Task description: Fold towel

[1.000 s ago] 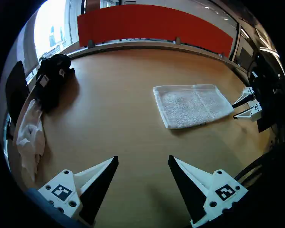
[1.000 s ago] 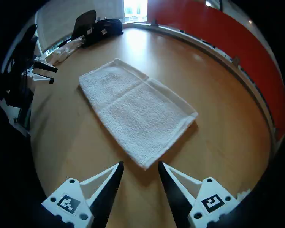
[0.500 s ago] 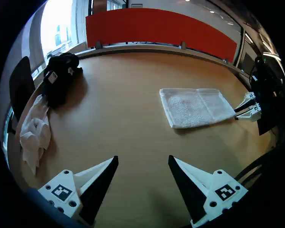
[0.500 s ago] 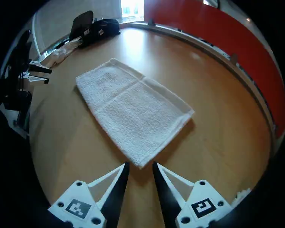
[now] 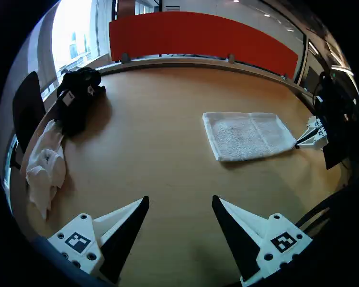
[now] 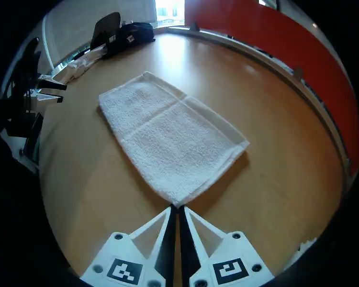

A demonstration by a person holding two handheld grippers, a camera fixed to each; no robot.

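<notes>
While the right gripper (image 6: 176, 210) is closing from wide to a sliver, pinching the near corner of the towel (image 6: 172, 136) lying at the middle of the table (image 6: 285, 158), the left gripper (image 5: 180, 210) is waiting wide open, empty; folding is probably beginning.

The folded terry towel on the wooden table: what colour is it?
White all over; the folded terry towel shows best in the right gripper view.

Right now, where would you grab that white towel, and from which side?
Take the towel by its near corner, coming in low along the table from the side of the right claw. It lies flat, and that corner points straight at the claw, with the folded layers meeting there. Whether the claw pinches it yet, I cannot tell.
</notes>
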